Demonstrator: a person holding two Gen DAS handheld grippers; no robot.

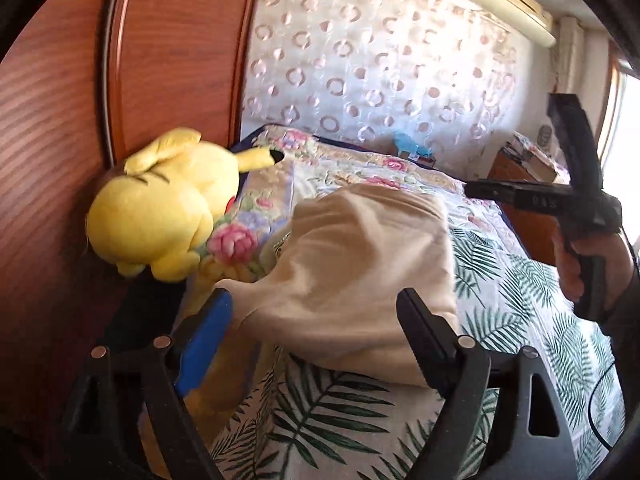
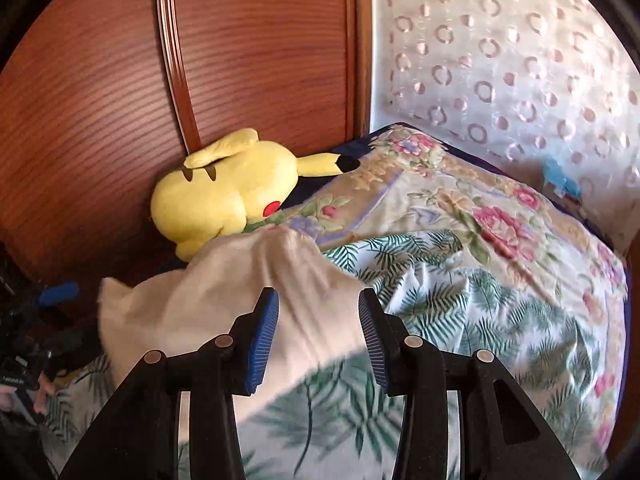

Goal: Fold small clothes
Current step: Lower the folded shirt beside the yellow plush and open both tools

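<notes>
A cream cloth garment (image 1: 360, 264) lies bunched on the leaf-print bedspread (image 1: 520, 320); it also shows in the right wrist view (image 2: 224, 292). My left gripper (image 1: 316, 312) is open, its jaws wide apart on either side of the garment's near edge, not clamped on it. My right gripper (image 2: 318, 320) is open, its blue pads (image 2: 264, 336) apart just above the garment's right edge. The right gripper also shows in the left wrist view (image 1: 560, 200), held in a hand at the right.
A yellow plush toy (image 1: 160, 208) lies at the bed's head against the wooden headboard (image 1: 60, 140). A floral quilt (image 2: 460, 208) covers the far part of the bed. A patterned curtain (image 1: 360, 60) hangs behind. A wooden nightstand (image 1: 524, 168) with books stands far right.
</notes>
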